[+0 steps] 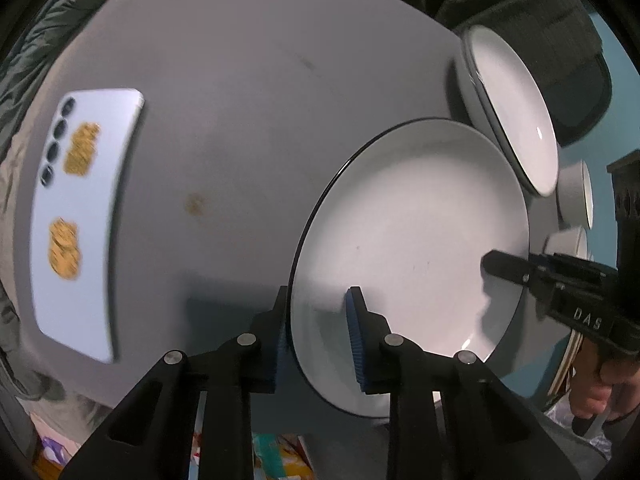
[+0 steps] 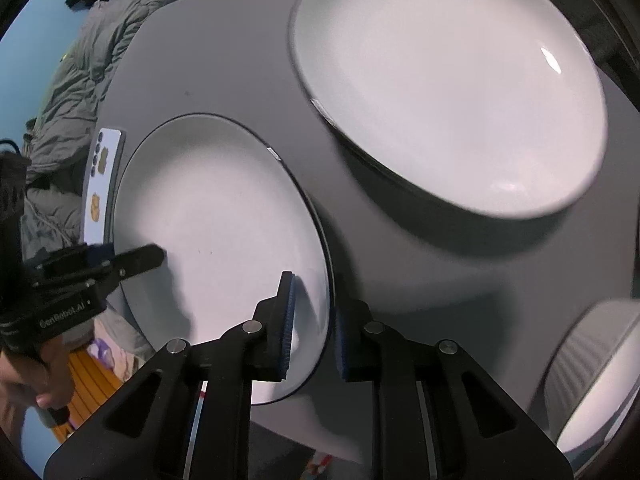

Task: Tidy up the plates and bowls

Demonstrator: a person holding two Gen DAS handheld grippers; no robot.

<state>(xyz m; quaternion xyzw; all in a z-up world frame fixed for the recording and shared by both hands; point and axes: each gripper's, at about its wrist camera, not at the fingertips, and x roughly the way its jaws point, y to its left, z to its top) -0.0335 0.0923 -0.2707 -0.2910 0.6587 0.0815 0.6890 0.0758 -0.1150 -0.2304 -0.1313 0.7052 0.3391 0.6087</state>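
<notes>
A grey round-cornered table point(image 1: 240, 80) fills both views, with a teal wall point(image 2: 36, 20) behind it and a grey-green padded jacket point(image 2: 80, 68) bunched along its far-left side. The tabletop bears a small brownish stain point(image 1: 196, 203) and a dark fleck further back; its middle and left parts lie bare.

Largest on it is a stack of white plates point(image 2: 452, 88) with dark rims at the far right, close to the table's back edge. Just beside it lies a single white dark-rimmed plate point(image 1: 408, 248), overhanging the near table edge, below which colourful clutter on the floor shows. Two small white bowls point(image 1: 576, 196) sit beyond the plates in the left wrist view; a ribbed white bowl point(image 2: 596, 372) appears at the lower right of the right wrist view.

A pale phone point(image 1: 80, 216) with gold stickers lies face down near the left edge, well apart from the plates.

The left gripper point(image 1: 320, 336) clamps the single plate's left rim, one pad above and one outside. The right gripper point(image 2: 312, 328) pinches the opposite rim likewise. A hand point(image 1: 596, 392) shows behind the right one.
</notes>
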